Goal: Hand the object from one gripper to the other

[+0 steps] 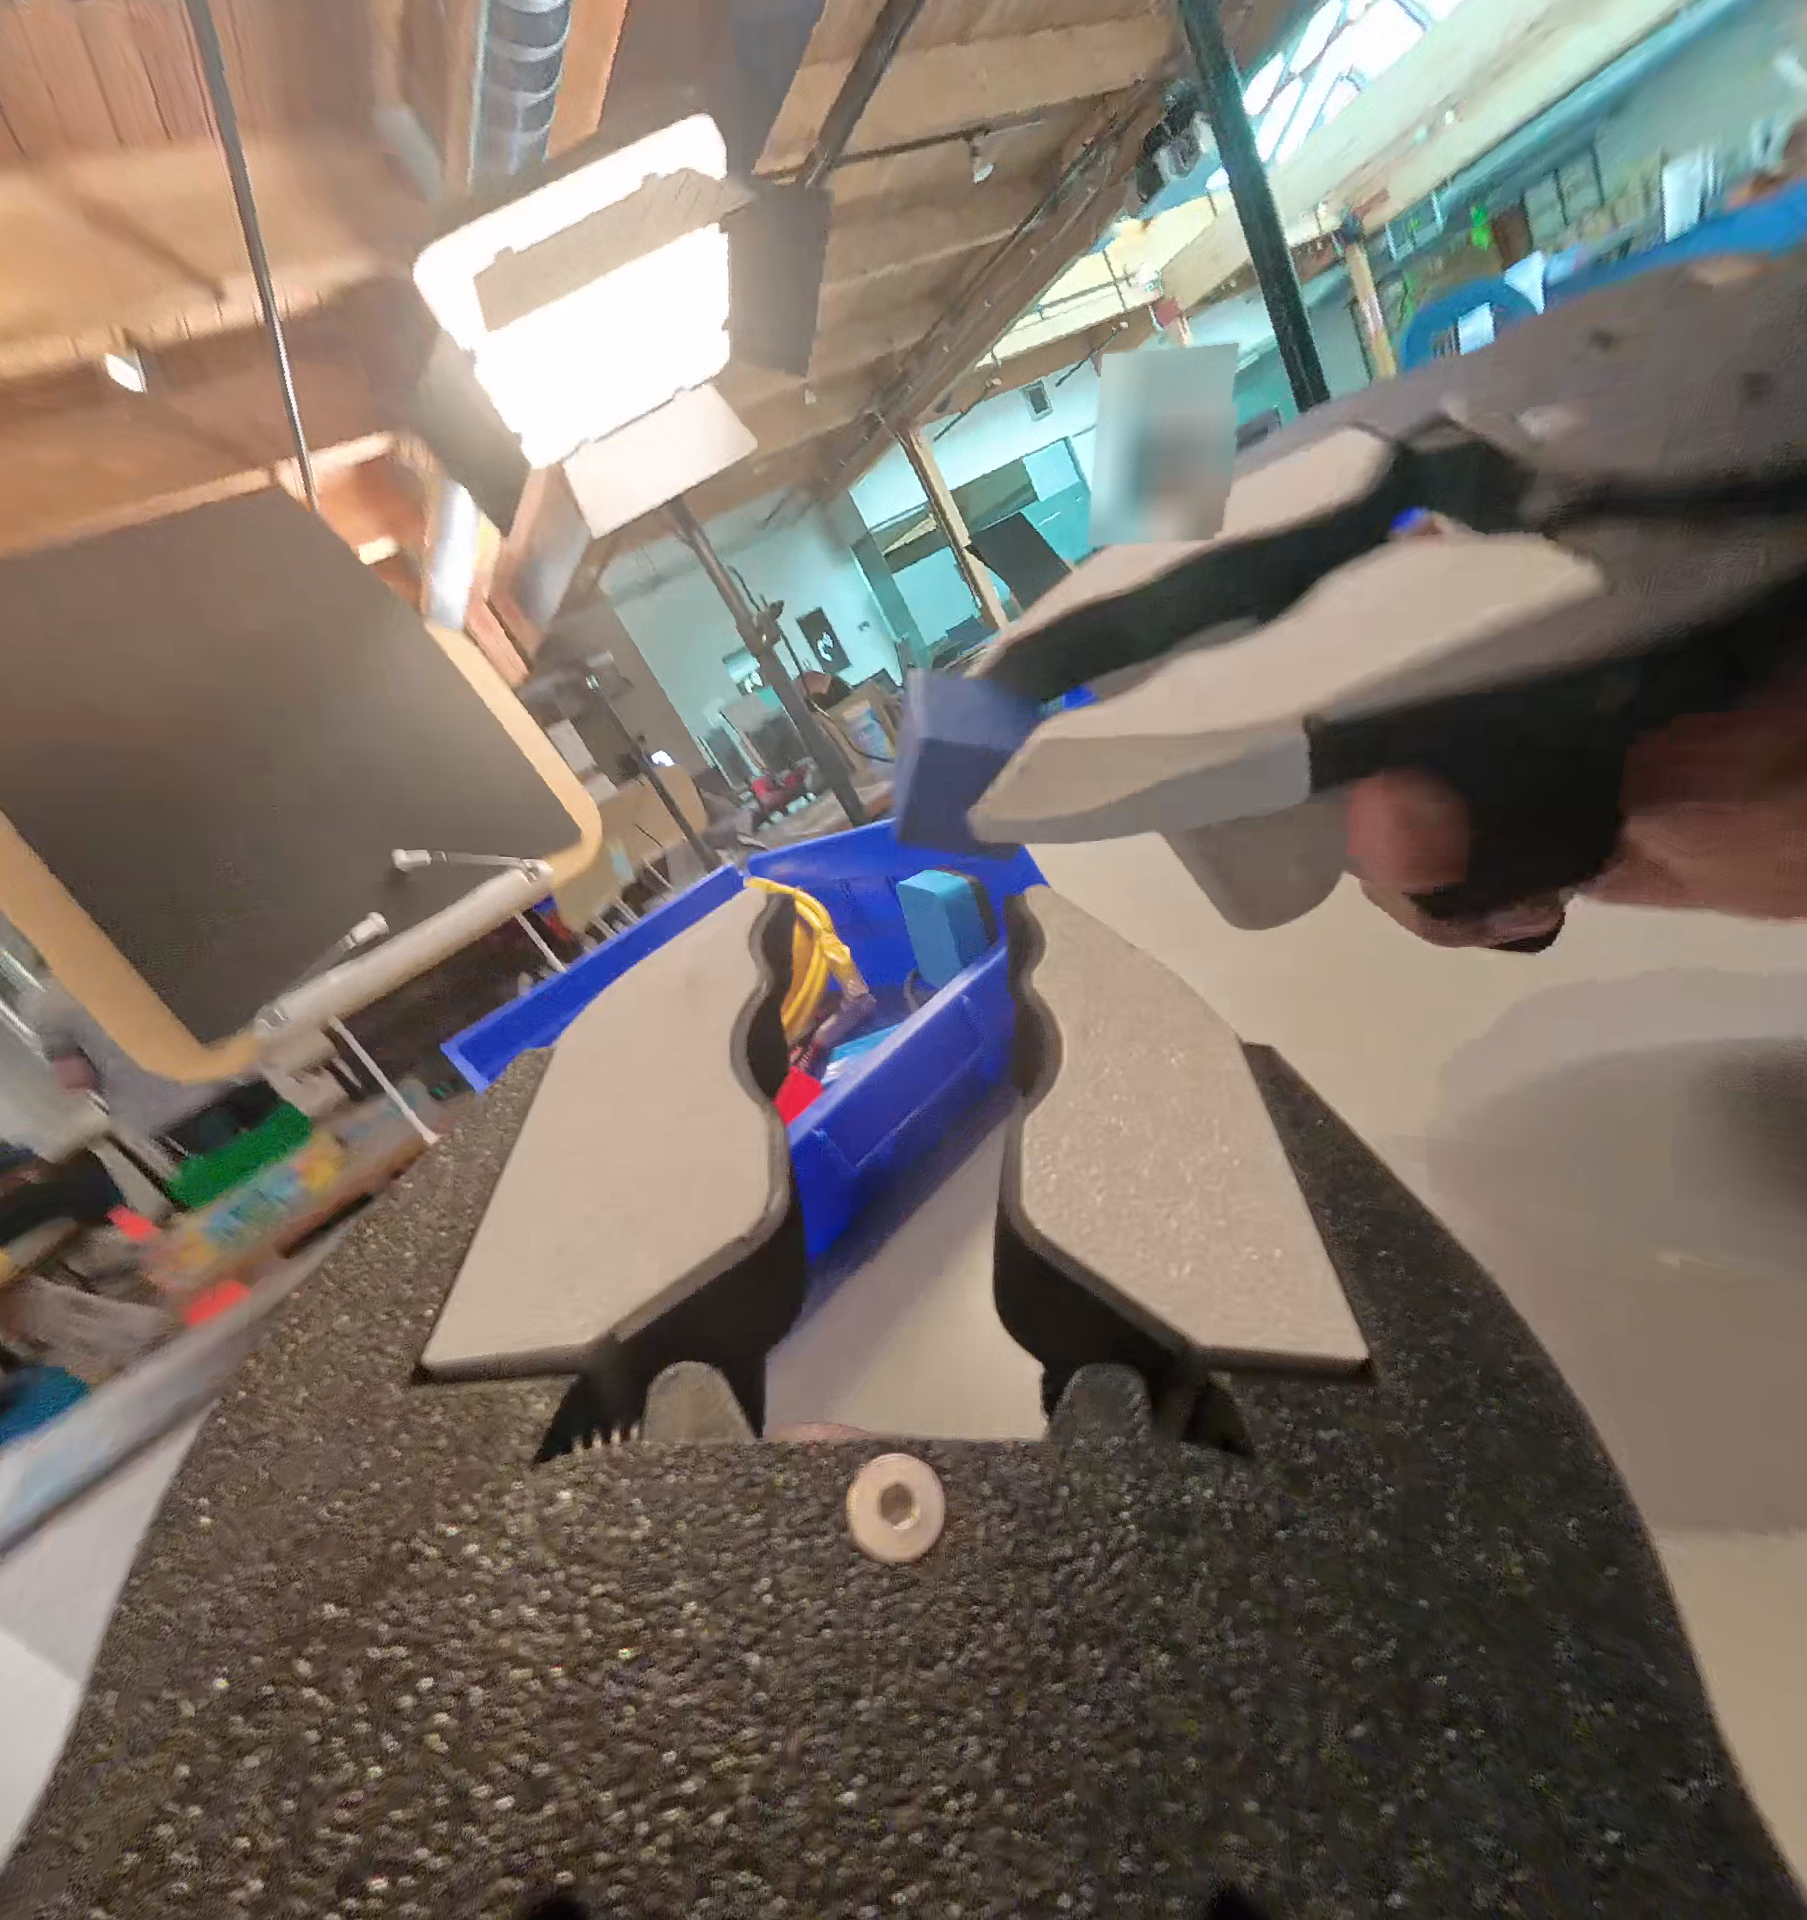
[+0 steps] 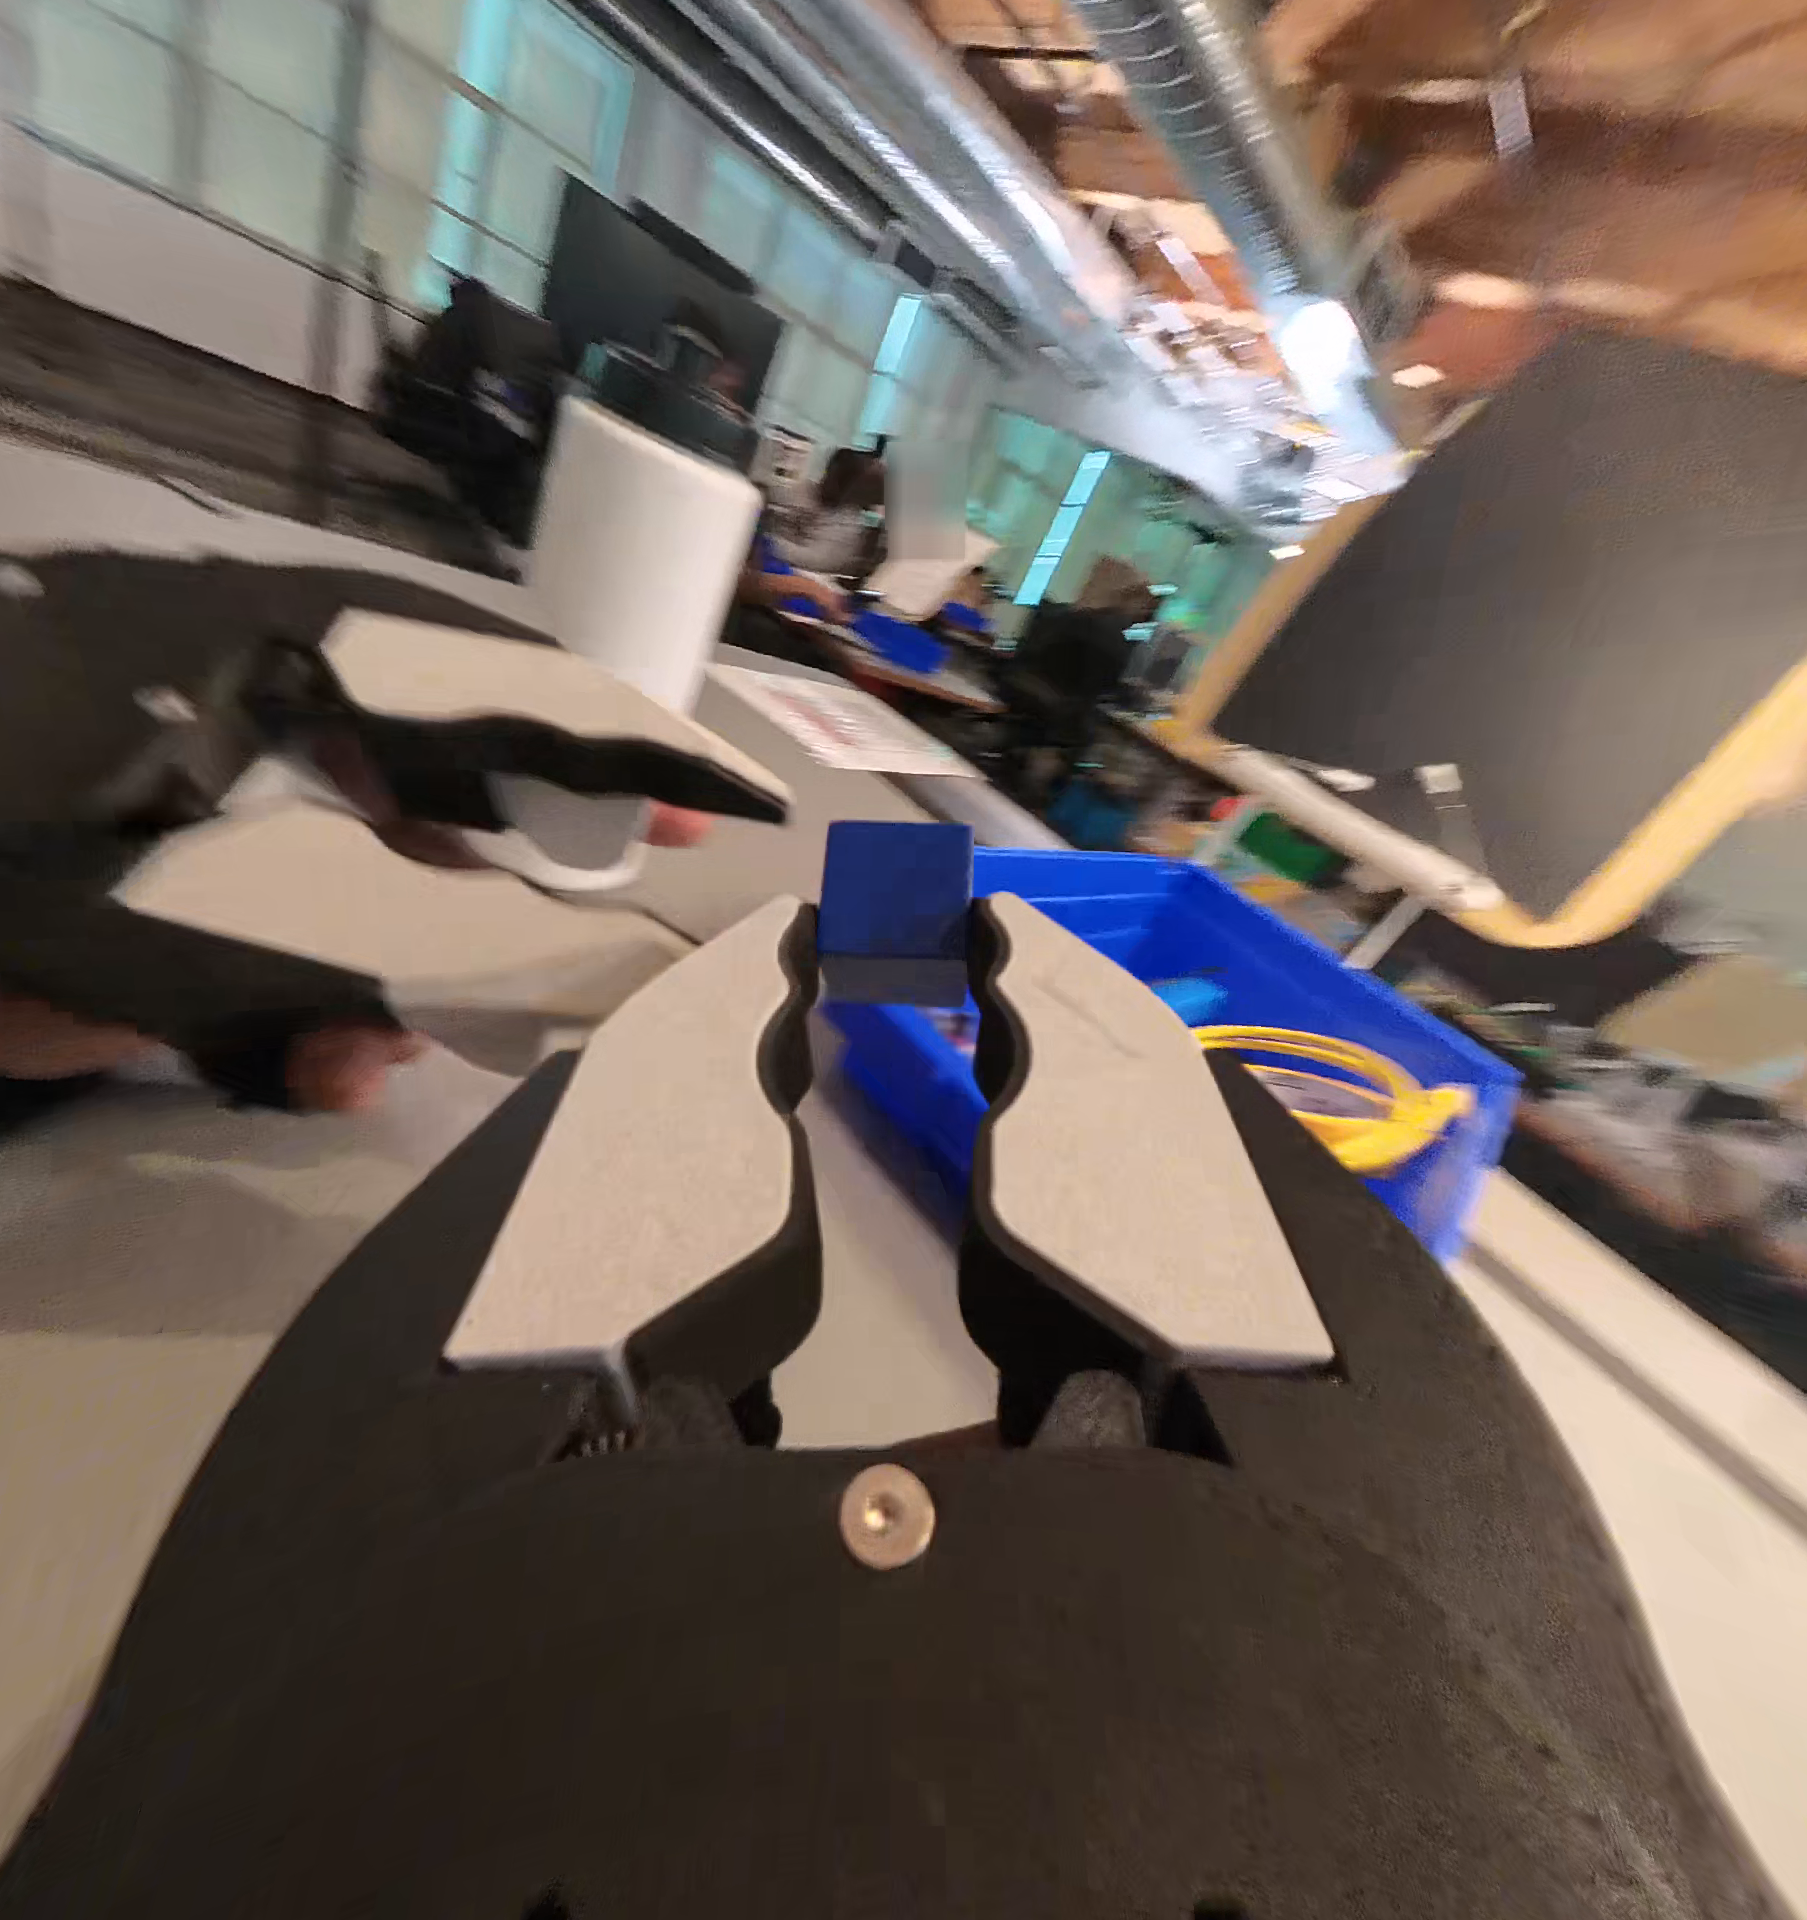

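Right gripper [image 2: 894, 935] pinches small dark-blue cube [image 2: 894, 902] at its fingertips, frame centre, exposing it for empty, parted left gripper [image 1: 883, 914].

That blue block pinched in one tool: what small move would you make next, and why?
Probably bring the open left tool up around the blue block's free end. The right tool grips it only at its tips, and the left one holds nothing, apart from it, above the blue bin.
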Action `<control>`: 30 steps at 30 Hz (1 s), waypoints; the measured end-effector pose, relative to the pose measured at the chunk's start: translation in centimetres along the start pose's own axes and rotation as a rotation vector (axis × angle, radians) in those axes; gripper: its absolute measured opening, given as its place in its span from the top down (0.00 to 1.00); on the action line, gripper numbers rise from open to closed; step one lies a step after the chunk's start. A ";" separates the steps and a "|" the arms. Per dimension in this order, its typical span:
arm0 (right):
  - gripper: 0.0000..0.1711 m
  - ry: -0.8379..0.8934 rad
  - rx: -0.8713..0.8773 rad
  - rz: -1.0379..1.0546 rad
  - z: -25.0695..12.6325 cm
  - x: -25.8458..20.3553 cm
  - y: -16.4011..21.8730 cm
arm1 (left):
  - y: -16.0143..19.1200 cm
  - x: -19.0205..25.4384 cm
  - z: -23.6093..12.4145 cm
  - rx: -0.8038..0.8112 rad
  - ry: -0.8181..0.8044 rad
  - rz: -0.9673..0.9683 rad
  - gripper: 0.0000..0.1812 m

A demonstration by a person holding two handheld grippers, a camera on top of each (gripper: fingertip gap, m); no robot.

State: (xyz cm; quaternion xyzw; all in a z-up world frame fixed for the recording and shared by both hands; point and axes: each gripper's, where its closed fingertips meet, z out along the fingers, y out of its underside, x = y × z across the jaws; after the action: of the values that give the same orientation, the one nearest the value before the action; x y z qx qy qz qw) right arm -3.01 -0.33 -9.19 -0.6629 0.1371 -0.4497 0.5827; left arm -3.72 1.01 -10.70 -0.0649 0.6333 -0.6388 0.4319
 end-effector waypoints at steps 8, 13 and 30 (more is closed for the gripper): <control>0.84 0.242 0.046 -0.608 -1.0 -0.9 -0.5 | -1.4 2.4 -0.2 0.046 0.454 -0.751 0.71; 0.84 0.166 0.173 -0.592 -1.7 -2.6 -1.9 | -2.5 3.8 -0.6 0.074 0.628 -0.936 0.69; 0.76 -0.083 0.116 0.100 -1.6 -1.0 -0.8 | -1.6 -0.8 -0.6 0.057 -0.116 0.190 0.85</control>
State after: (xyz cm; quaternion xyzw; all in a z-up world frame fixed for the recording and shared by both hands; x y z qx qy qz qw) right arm -5.00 -0.46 -9.03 -0.6386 0.1193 -0.3993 0.6469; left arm -4.30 1.67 -9.05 -0.0290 0.5922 -0.6078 0.5282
